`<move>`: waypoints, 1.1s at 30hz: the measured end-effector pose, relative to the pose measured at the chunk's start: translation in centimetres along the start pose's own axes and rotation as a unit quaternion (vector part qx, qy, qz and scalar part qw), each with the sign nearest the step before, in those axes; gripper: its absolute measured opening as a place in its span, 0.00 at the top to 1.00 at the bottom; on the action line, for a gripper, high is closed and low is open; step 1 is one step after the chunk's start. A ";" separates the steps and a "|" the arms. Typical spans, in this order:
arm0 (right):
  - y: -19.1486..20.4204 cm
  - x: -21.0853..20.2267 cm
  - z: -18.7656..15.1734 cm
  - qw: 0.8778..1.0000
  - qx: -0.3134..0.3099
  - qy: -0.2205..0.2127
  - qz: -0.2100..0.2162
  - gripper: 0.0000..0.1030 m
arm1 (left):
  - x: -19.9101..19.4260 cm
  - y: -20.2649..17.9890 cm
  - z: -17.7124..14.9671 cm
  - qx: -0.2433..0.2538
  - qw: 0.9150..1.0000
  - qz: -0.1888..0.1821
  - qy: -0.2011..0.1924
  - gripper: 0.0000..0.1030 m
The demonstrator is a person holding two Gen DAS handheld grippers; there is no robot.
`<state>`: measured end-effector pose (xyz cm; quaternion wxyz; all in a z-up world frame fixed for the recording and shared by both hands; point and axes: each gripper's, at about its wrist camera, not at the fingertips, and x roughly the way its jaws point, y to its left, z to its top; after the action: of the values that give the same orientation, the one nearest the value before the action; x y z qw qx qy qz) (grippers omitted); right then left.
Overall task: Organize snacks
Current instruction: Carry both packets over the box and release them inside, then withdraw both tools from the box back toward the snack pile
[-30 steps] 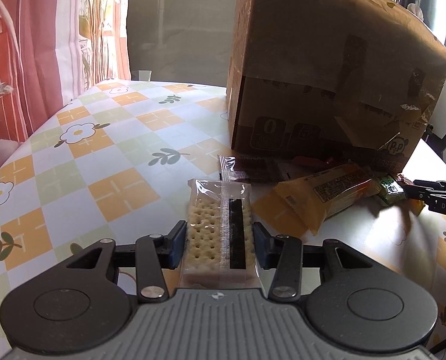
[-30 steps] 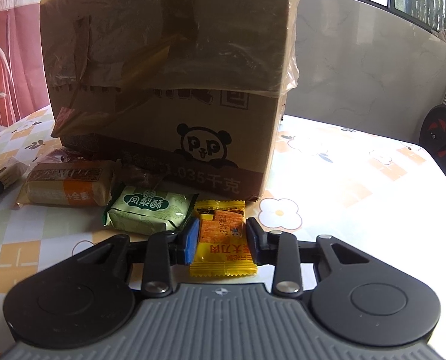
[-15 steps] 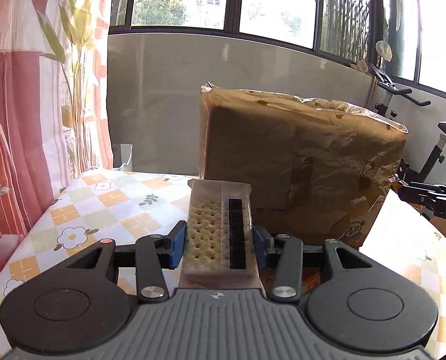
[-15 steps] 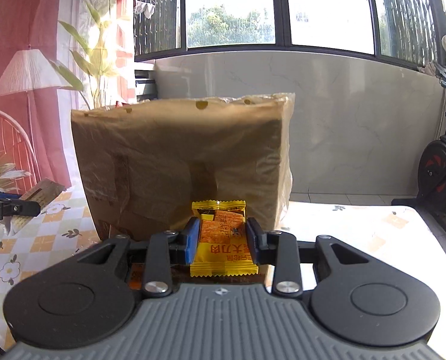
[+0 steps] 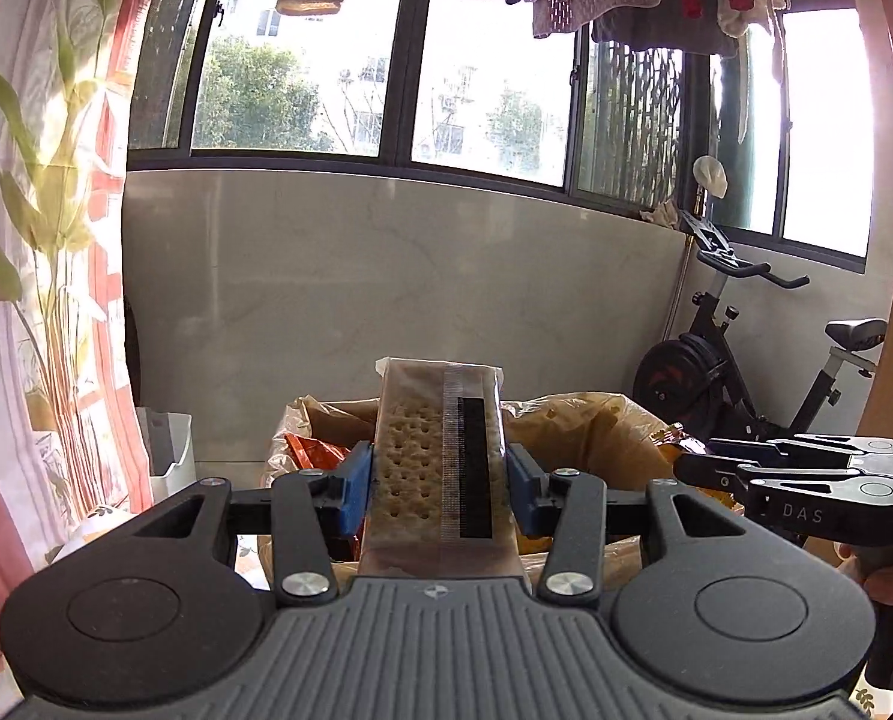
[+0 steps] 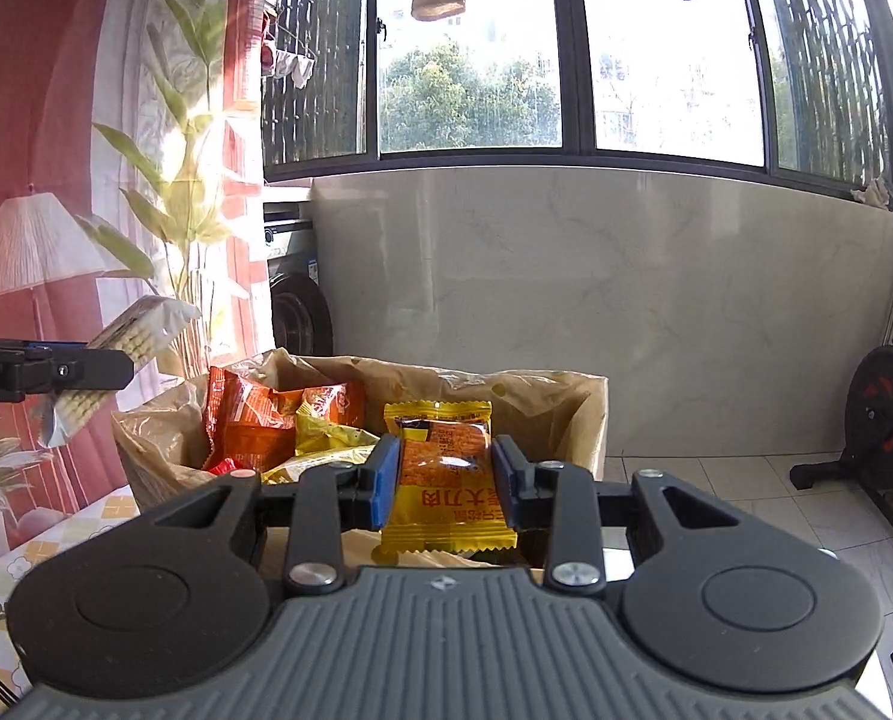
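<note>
The left tool [image 5: 437,483] is clamped on a clear-wrapped pack of crackers [image 5: 437,468], its blue pads pressed against the pack's two long sides, so the pack sticks forward and up between the fingers. The right tool [image 6: 445,483] is clamped the same way on a small yellow and orange snack packet [image 6: 445,474] (printed side up, with the lettering upside down to the camera). Both are held in the air at the near rim of an open cardboard box [image 6: 542,399], whose flaps stand up around the opening. Inside the box lie an orange bag [image 6: 242,426] and a yellow bag [image 6: 326,435], leaning toward its left side. Part of the flowered desk [image 6: 56,540] shows at lower left in the right wrist view.
</note>
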<state>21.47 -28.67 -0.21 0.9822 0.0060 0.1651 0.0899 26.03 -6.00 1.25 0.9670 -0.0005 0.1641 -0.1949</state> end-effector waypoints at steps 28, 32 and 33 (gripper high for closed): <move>1.1 -4.4 -2.4 0.998 0.065 0.002 -0.001 0.60 | -0.9 2.1 -2.4 -0.005 0.999 -0.012 0.046 0.43; 1.5 -4.9 -4.1 0.998 0.069 0.012 -0.006 0.59 | -2.5 3.0 -4.7 -0.017 0.998 0.000 0.056 0.43; 1.5 -4.9 -4.5 0.997 0.071 0.015 -0.006 0.59 | -2.8 3.3 -5.3 -0.024 0.998 0.001 0.060 0.44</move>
<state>15.17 -28.12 -2.78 0.9772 0.0733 0.1858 0.0716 23.20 -1.55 -3.09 0.9554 -0.0117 0.2259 -0.1900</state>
